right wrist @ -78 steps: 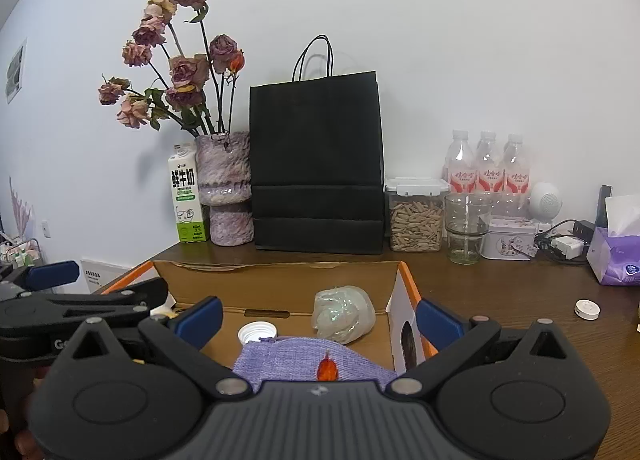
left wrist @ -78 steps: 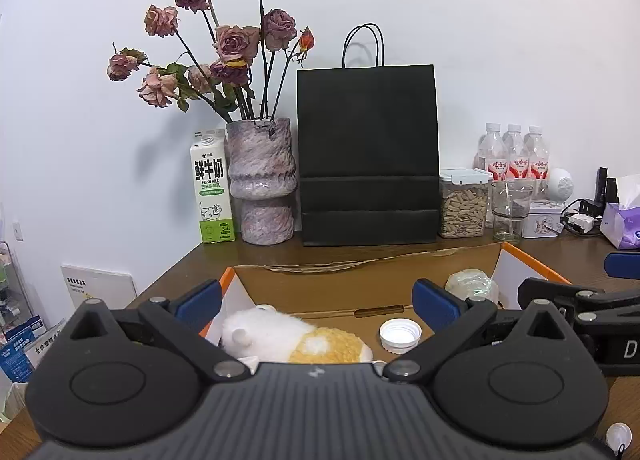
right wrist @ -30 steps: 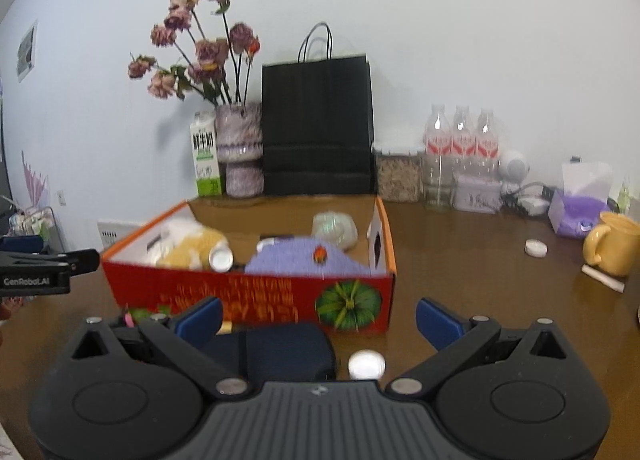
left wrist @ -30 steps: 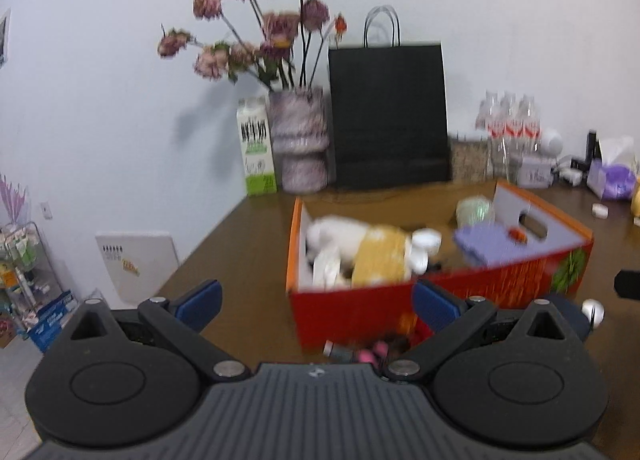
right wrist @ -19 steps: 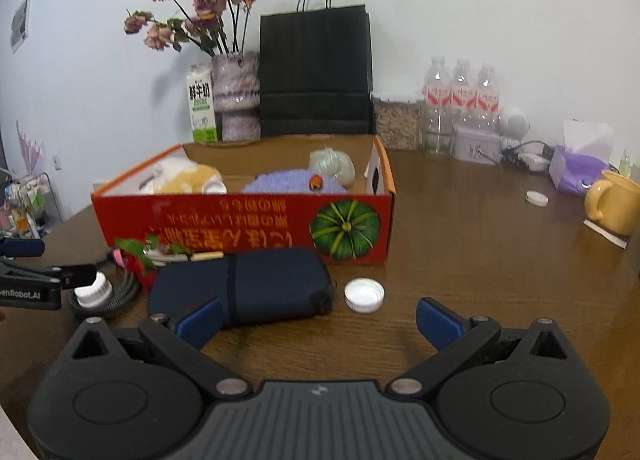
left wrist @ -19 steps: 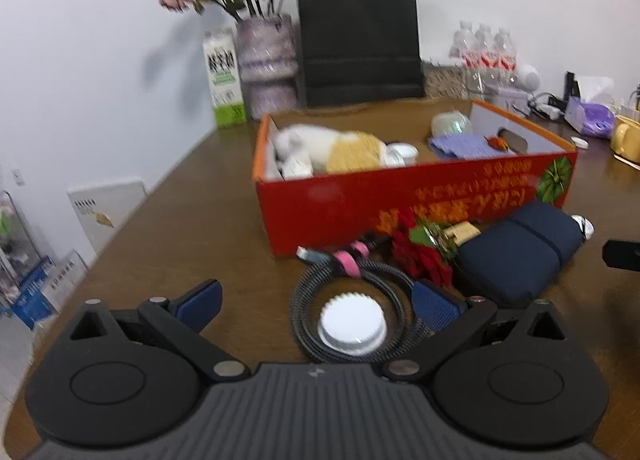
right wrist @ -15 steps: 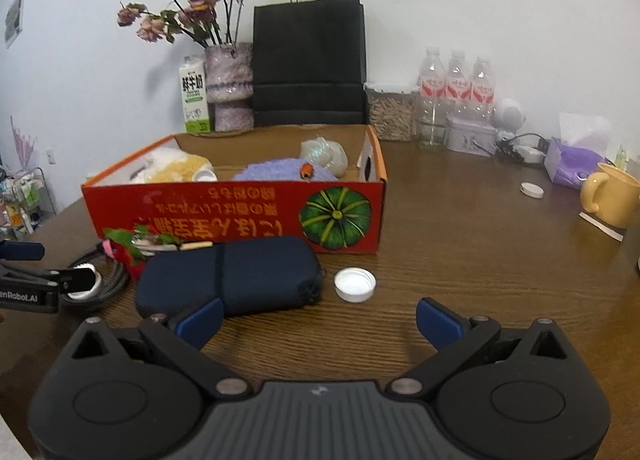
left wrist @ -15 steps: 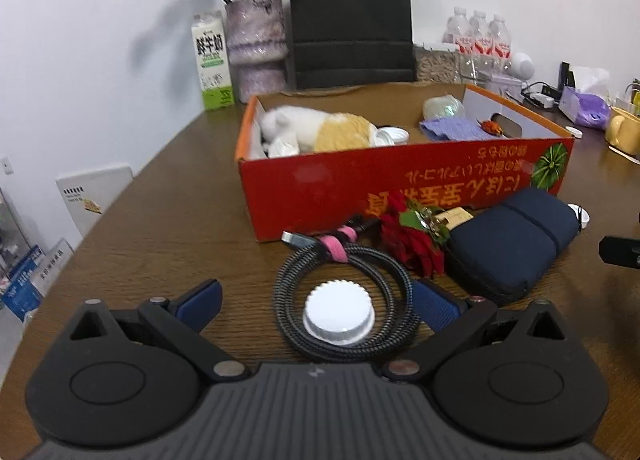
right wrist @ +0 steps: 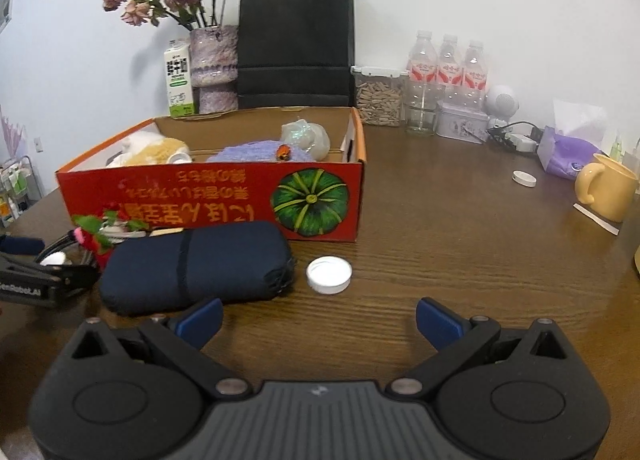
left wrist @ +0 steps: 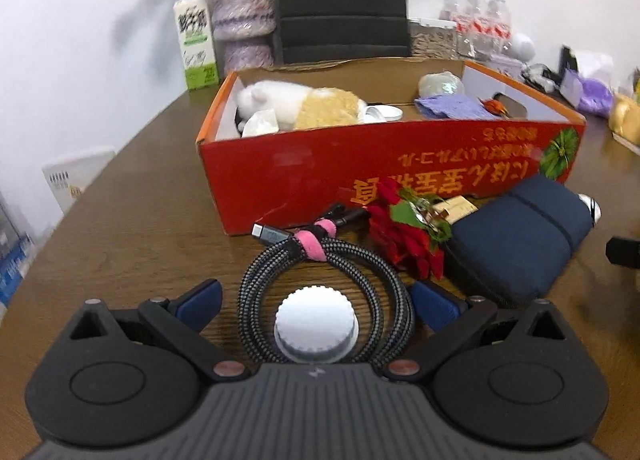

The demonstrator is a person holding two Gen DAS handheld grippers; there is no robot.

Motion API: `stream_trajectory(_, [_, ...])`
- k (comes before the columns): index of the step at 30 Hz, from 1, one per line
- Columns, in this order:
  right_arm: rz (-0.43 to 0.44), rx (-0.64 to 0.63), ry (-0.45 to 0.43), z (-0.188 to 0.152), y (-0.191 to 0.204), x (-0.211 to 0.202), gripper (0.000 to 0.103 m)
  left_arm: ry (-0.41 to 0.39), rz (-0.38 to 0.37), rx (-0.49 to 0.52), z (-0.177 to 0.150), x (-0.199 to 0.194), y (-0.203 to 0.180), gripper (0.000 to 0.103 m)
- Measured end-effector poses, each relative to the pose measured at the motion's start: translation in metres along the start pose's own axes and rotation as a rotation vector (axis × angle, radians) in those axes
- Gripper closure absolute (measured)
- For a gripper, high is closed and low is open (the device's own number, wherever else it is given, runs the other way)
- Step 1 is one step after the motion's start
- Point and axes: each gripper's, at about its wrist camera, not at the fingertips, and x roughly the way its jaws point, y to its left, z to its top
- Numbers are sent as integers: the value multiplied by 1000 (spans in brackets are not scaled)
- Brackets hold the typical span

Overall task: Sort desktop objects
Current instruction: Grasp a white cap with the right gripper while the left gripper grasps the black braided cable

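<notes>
- The left claw (left wrist: 316, 302) gapes wide low in its frame, straddling a white cap (left wrist: 316, 324) that lies inside a coiled cable (left wrist: 324, 292), probably the next pick for the red box (left wrist: 384, 171).
- The right claw (right wrist: 318, 322) is spread and empty; an upturned cap (right wrist: 329, 274) sits mid-frame, beside a navy pouch (right wrist: 196, 264).
- Half a second earlier, the left claw was farther from its cap.

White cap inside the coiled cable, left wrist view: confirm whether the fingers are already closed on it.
No. The white cap sits inside the coiled cable, with the left gripper fingers spread wide, clear of it.
</notes>
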Motion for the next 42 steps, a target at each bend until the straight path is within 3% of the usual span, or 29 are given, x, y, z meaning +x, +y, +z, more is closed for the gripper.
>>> stream_trajectory(2, [-18, 7, -6, 3, -4, 5, 2, 4, -14, -47, 0, 3, 5, 0])
stream_trajectory(6, [-44, 2, 17, 12, -14, 18, 16, -11, 1, -44, -2, 3, 4, 0])
stream_trajectory(12, [-25, -76, 19, 22, -15, 30, 21, -9, 1, -44, -1, 4, 4, 0])
stream_trajectory(16, [31, -31, 16, 28, -24, 30, 30, -10, 2, -47, -1, 3, 3, 0])
stream_trajectory(19, [14, -6, 3, 25, -29, 29, 31, -11, 6, -47, -2, 3, 1, 0])
stream_trajectory(25, [31, -68, 46, 23, -19, 44, 43, -12, 8, -48, -2, 4, 1, 0])
stream_trajectory(28, [47, -69, 45, 23, -14, 47, 60, -13, 7, -47, -2, 4, 1, 0])
stream_trajectory(29, [66, -63, 47, 23, -14, 47, 75, -15, 5, -46, -2, 3, 1, 2])
stream_trajectory(31, [74, -74, 46, 22, -10, 45, 75, -29, -5, -37, -3, 1, -1, 11])
stream_trajectory(42, [66, -38, 5, 19, -9, 21, 75, -57, -7, -62, -6, -9, -3, 16])
